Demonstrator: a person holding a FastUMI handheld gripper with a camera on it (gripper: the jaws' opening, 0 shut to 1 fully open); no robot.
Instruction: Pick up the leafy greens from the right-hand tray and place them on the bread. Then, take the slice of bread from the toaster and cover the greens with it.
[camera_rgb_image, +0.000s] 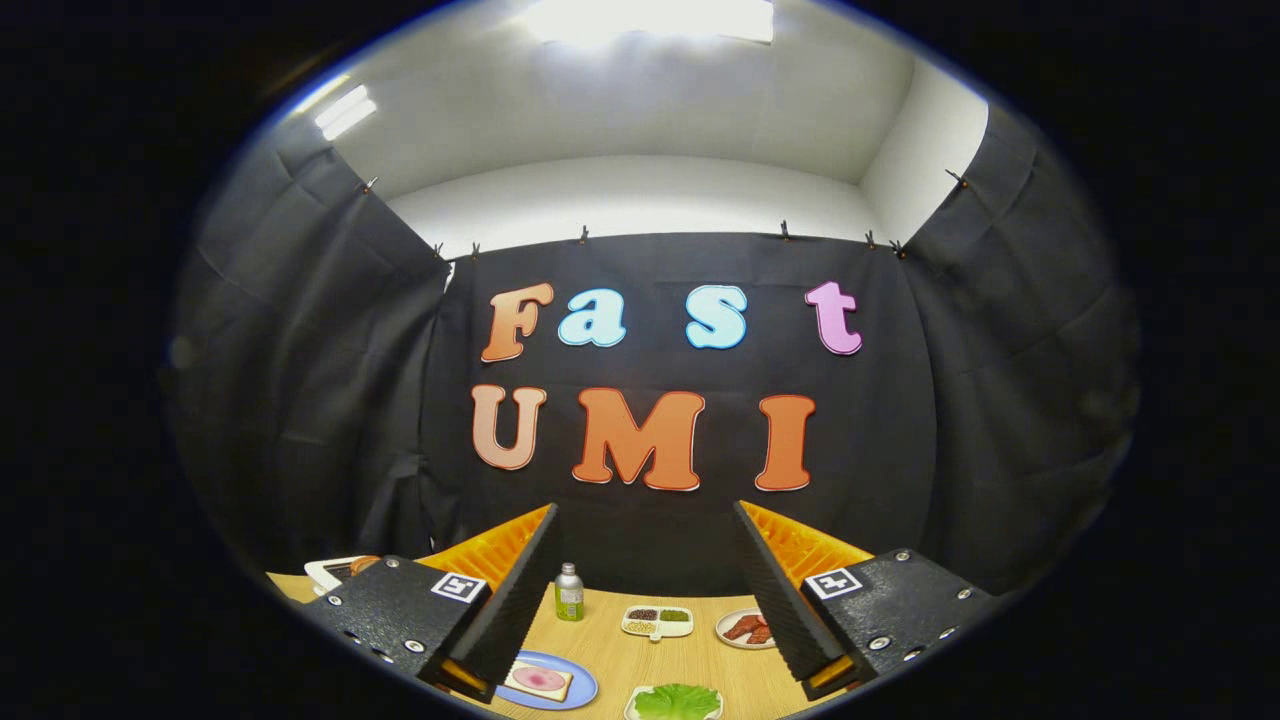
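Observation:
My gripper (645, 570) is open, its two fingers spread wide and held above the wooden table (600, 655) with nothing between them. Below, between the fingers and toward the right one, the leafy greens (677, 701) lie on a white tray (632, 708). Beside the left finger sits a blue plate (584, 692) with a slice of bread (539, 681) topped by a pink round. A white toaster (335, 571) shows partly behind the left finger; whether bread stands in it is hidden.
A small green bottle (569, 592) stands at the back of the table. Next to it is a white divided dish (657, 621) of condiments, and a plate of reddish meat (745, 628) sits by the right finger.

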